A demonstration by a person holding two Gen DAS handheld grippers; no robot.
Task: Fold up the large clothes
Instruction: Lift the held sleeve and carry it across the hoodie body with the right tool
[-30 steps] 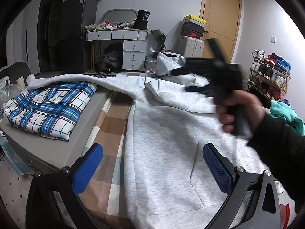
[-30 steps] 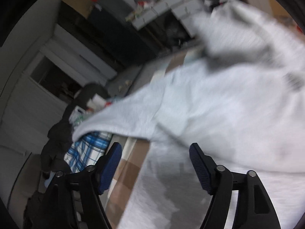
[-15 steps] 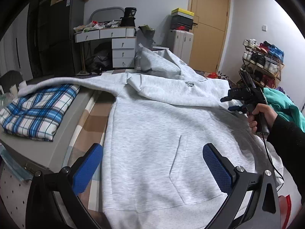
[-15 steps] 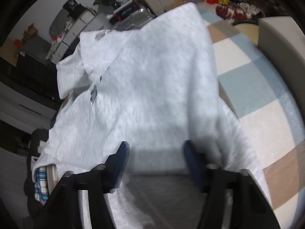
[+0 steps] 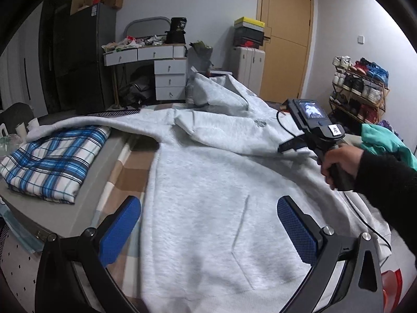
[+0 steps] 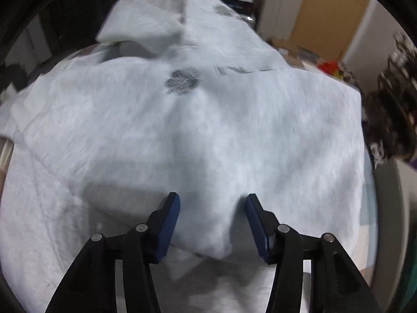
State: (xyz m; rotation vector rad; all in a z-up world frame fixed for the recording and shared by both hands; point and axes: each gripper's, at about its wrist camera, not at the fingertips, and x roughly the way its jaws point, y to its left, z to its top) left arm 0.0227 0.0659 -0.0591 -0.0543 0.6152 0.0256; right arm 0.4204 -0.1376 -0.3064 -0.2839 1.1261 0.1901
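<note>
Here the right gripper (image 6: pixel 212 219), jaws closing around a raised fold of the grey hoodie (image 6: pixel 182 120) at lower centre, should pinch both layers squarely, while the left gripper (image 5: pixel 208 224) hovers open.

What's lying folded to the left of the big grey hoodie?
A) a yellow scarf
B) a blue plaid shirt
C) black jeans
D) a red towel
B: the left wrist view shows a folded blue and white plaid shirt on the grey surface left of the hoodie.
</note>
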